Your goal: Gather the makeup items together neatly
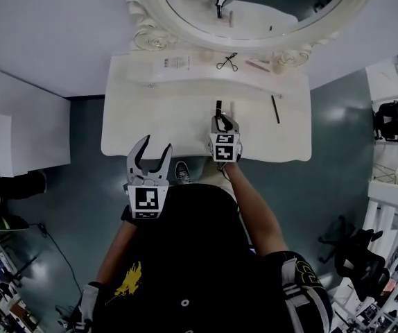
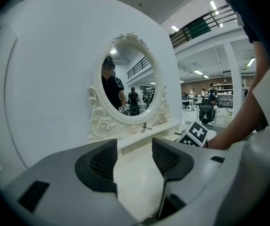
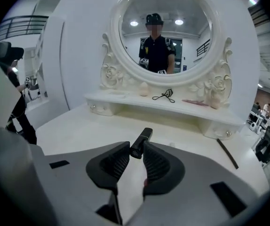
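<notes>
At the white desk (image 1: 185, 127), under the oval mirror (image 1: 254, 30), the right gripper (image 3: 134, 154) has its fingers (image 3: 159, 166) pinching a short black makeup tube (image 3: 142, 142). The tube sticks out past the tips toward the mirror, over the desk top. The left gripper (image 2: 134, 157) hovers farther from the mirror, by the desk's near edge, its fingers (image 2: 99, 164) spread with nothing between them. On the shelf (image 3: 125, 101) directly beneath the mirror lie a black eyelash curler (image 3: 165, 95) and, to its right, a slim pink stick (image 3: 194, 102). A thin black pencil (image 3: 227, 153) lies on the desk top below the mirror's right side.
</notes>
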Demonstrator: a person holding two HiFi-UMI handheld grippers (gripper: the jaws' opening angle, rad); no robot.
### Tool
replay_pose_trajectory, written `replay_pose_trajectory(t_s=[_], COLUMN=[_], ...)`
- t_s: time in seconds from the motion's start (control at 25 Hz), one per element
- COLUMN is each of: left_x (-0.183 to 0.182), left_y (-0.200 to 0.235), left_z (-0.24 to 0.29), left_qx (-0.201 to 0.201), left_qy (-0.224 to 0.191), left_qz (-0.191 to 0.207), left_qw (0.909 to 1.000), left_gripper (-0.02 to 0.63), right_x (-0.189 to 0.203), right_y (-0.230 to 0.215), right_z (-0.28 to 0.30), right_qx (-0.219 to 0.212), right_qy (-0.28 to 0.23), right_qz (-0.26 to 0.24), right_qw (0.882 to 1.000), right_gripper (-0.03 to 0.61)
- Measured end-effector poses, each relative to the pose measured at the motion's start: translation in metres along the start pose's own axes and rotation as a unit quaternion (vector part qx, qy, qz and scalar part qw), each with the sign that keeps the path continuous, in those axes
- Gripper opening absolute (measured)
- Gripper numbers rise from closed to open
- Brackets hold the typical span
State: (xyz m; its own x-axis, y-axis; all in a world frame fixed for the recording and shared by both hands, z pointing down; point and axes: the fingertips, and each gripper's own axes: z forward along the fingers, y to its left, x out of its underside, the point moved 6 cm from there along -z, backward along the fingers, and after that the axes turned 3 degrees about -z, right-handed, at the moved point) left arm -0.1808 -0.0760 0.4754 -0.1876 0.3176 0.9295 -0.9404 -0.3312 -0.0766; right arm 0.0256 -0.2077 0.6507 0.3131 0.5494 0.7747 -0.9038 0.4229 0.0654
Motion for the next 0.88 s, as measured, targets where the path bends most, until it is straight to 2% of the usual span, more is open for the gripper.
replay_pose_trajectory(t_s=[0.16,0.4,0.88], left_x=[0.002,-0.002,-0.003], left_y=[0.005,0.006,0.006], left_z=[0.001,0.010,0.016], left_qx=[-0.005,-0.004,0.004], left_qy=[0.006,0.008,0.011], left_qz=[-0.001,0.001,-0.002], left_qw=[1.0000,1.0000,0.9999], left_gripper=[0.241,0.241,0.241], right_x=[0.018,0.025,0.030], right_y=[0.013,0.009,0.007], right_z=[0.016,0.025,0.025], right_qx=[-0.012,0.000,0.007], right_qy=[0.032,0.053,0.059], right_qz=[-0.005,-0.005,-0.014], right_qw=[0.999,0.999,0.998], right_gripper=[0.103,0.103,0.109])
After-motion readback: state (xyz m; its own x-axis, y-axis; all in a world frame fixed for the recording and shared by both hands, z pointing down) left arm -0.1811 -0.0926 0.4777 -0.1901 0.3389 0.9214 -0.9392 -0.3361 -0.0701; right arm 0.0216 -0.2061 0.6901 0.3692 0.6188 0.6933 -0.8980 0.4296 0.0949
